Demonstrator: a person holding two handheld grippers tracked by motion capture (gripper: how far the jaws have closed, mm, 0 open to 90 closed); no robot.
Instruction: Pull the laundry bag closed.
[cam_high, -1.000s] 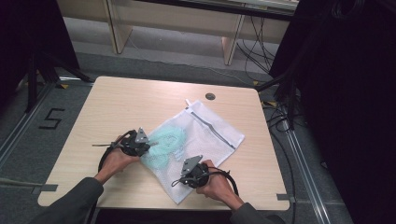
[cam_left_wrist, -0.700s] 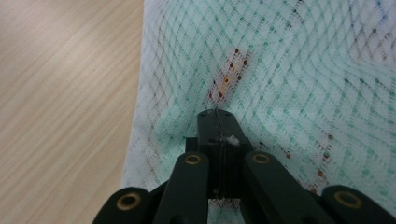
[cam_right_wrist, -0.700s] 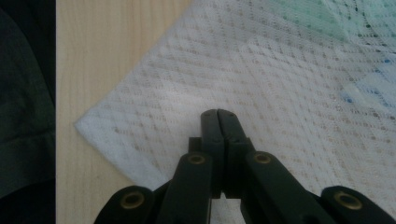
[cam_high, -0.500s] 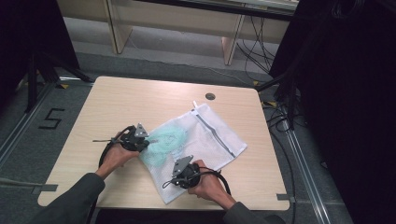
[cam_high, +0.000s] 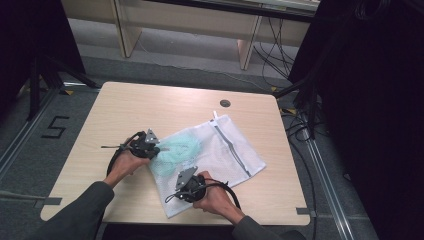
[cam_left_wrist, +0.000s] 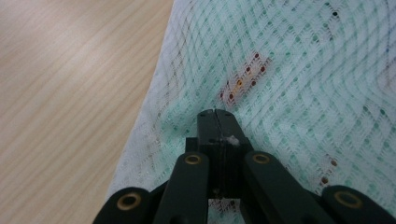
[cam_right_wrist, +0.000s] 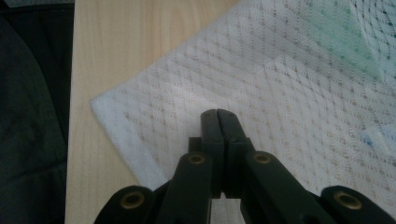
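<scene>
Two hand-held grippers, left (cam_high: 159, 148) and right (cam_high: 186, 176), are pressed together on the mesh laundry bag (cam_high: 227, 150) near the table's (cam_high: 125, 107) front edge; the green garment (cam_high: 175, 150) is already inside, the zip apparently unclosed.

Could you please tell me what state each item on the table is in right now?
Mesh laundry bag: flat on the table, zipper looks closed.
Green garment: bunched inside the bag.
Left gripper: jaws together over the mesh.
Right gripper: jaws together over the mesh.

one mesh bag (cam_high: 220, 155), one green garment (cam_high: 175, 150), two grippers (cam_high: 150, 146)
</scene>
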